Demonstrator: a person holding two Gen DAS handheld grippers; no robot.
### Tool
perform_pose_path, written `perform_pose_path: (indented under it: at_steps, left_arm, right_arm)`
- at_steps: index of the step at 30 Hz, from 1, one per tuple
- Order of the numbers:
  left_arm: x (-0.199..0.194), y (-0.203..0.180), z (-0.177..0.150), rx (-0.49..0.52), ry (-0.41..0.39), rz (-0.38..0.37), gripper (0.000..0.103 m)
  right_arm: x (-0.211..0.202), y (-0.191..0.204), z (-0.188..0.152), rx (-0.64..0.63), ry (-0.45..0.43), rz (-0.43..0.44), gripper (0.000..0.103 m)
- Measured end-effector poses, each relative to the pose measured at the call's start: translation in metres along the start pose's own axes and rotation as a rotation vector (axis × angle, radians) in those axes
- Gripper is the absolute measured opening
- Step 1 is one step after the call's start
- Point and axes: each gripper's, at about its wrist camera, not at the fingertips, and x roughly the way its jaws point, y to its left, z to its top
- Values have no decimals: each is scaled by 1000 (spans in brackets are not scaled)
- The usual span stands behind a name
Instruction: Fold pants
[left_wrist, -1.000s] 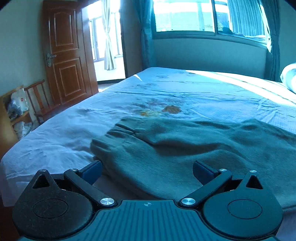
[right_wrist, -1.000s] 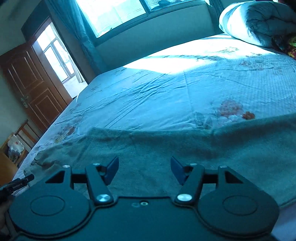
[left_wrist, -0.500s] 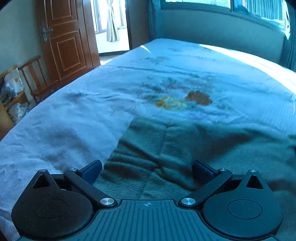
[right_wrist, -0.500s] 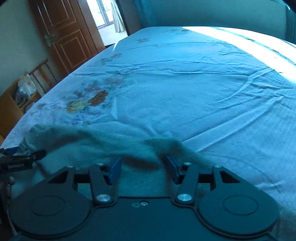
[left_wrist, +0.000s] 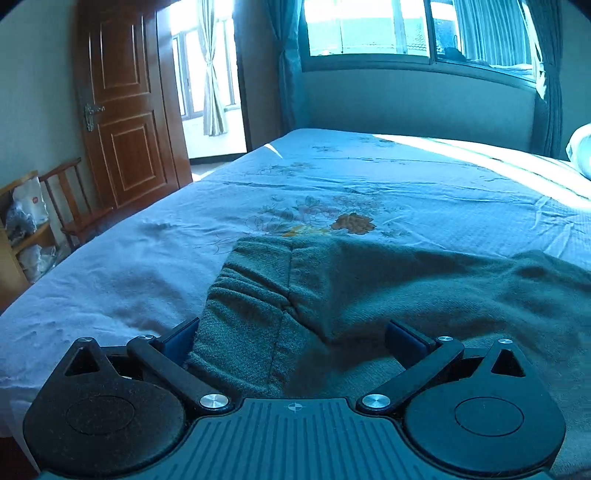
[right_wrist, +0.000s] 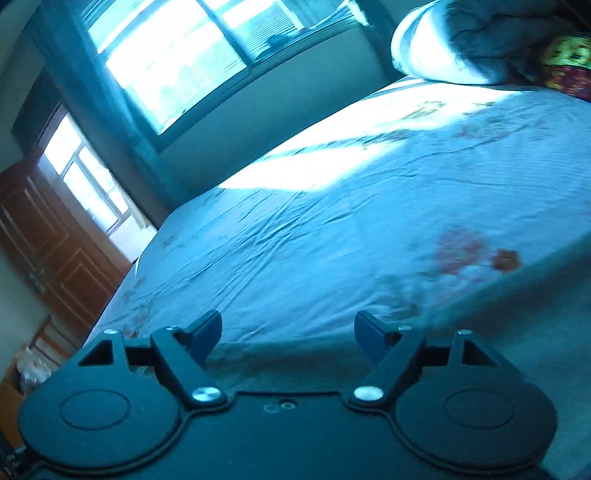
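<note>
The grey-green pants (left_wrist: 388, 288) lie on the bed, their ribbed cuff end (left_wrist: 243, 291) doubled over at the left. My left gripper (left_wrist: 293, 338) hovers low over that end, open wide. Cloth lies between its fingers (left_wrist: 181, 336), and the left one touches the cloth's edge without pinching it. The right wrist view is blurred and tilted. There the pants (right_wrist: 517, 332) fill the lower right, and my right gripper (right_wrist: 288, 334) is above their edge with its jaws opening and no cloth gripped.
The bed sheet (left_wrist: 369, 177) is pale blue with flower prints and stretches far ahead. A pillow (right_wrist: 454, 40) lies at the head end. A wooden door (left_wrist: 125, 110), a chair (left_wrist: 74, 206) and a shelf stand beyond the bed's left edge.
The right gripper pinched a ridge of cloth half a second ago; now it has let go, widened and swung towards the pillow. The left gripper has drawn back from the cuff end.
</note>
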Motion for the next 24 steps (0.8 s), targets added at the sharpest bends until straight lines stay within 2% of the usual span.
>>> perform_pose_path:
  at_steps: [4, 5, 6, 9, 11, 18, 20, 21, 22, 24]
  left_arm:
    - [-24, -28, -5, -21, -43, -6, 103]
    - [-31, -36, -5, -35, -48, -10, 103]
    - [-37, -43, -5, -49, -53, -14, 103]
    - [-56, -70, -5, -62, -66, -46, 103]
    - [-65, -86, -5, -63, -51, -99, 103]
    - [-88, -128, -21, -32, -12, -152, 103]
    - [-95, -142, -26, -32, 9, -161, 103]
    - [-100, -152, -28, -21, 14, -190, 103]
    - [-107, -164, -30, 1, 8, -215, 103]
    - [-121, -197, -32, 40, 9, -271, 103]
  right_arm:
    - [-104, -125, 7, 257, -192, -215, 47]
    - [-121, -144, 6, 303, -219, -245, 46]
    - [-142, -167, 4, 354, -249, -266, 46]
    - [-167, -201, -2, 453, -286, -267, 39]
    - [-168, -216, -5, 513, -288, -233, 38]
    - [-128, -238, -14, 594, -214, -192, 29]
    - [-119, -240, -14, 595, -212, -170, 24]
    - [-114, -240, -13, 582, -206, -165, 20]
    - [-109, -240, -12, 573, -191, -167, 9]
    - [-109, -239, -11, 558, -199, -166, 8]
